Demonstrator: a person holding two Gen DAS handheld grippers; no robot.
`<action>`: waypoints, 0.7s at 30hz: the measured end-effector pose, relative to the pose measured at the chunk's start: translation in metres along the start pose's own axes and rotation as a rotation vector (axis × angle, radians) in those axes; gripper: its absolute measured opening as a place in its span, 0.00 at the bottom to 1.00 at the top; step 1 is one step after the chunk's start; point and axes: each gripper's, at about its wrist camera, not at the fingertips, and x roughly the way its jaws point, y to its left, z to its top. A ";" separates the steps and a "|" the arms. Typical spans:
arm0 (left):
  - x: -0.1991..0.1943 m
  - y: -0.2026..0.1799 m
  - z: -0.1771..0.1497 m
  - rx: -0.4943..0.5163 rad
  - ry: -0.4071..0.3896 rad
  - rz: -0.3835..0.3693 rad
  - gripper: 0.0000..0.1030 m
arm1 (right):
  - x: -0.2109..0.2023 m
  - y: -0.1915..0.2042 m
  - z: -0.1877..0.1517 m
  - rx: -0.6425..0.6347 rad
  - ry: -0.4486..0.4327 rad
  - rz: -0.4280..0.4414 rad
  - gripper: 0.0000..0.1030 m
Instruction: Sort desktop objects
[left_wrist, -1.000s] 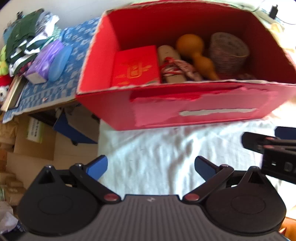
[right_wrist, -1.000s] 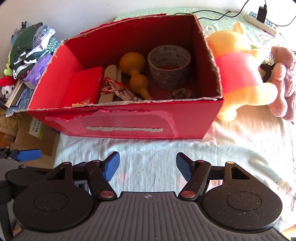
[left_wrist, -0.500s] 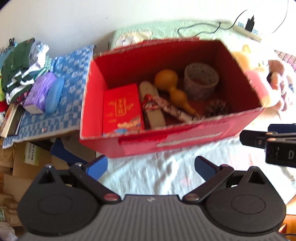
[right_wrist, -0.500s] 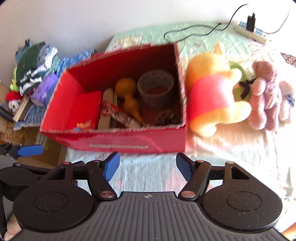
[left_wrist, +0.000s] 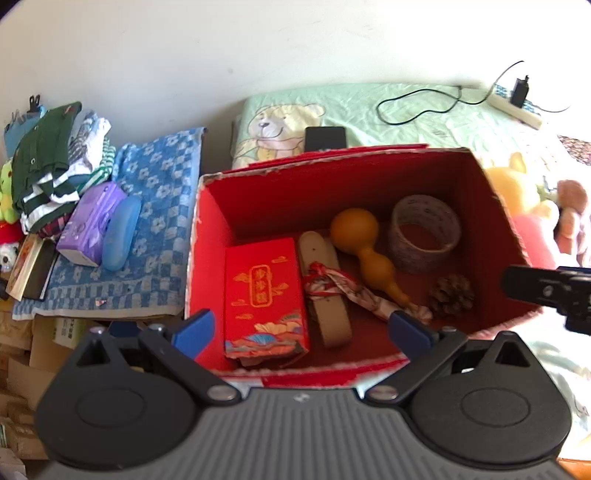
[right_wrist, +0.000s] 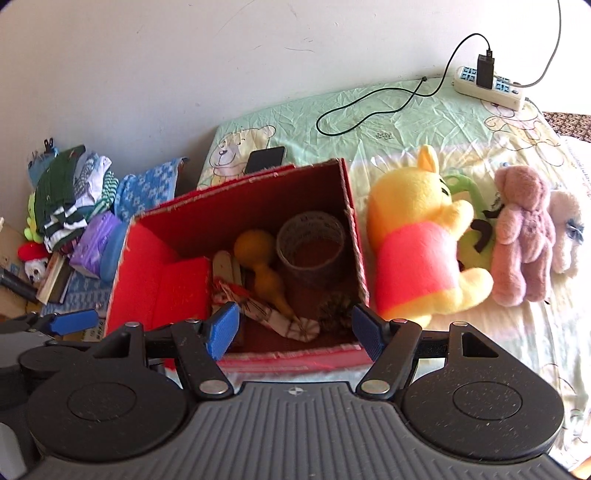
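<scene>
2 tool tips hide parts of red box (left_wrist: 476, 177) floor.

Both views sit higher and further back than a second ago. The red box (left_wrist: 480, 173) looks smaller now and its whole inside shows, pinecone (left_wrist: 451, 294) included. The left hand-held gripper (left_wrist: 301, 331) now hangs over the box's near wall instead of the bed sheet.

Black ribbed claw (left_wrist: 301, 328) bodies, blue fingertips (right_wrist: 223, 328).
</scene>
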 end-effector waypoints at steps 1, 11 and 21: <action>0.004 0.002 0.003 -0.006 0.008 -0.003 0.98 | 0.002 0.002 0.002 -0.001 -0.002 0.000 0.68; 0.040 0.002 0.015 -0.006 0.036 0.011 0.98 | 0.048 0.007 0.021 0.002 0.076 0.024 0.68; 0.077 0.004 0.021 -0.014 0.105 -0.012 0.98 | 0.081 0.016 0.033 -0.050 0.137 0.017 0.67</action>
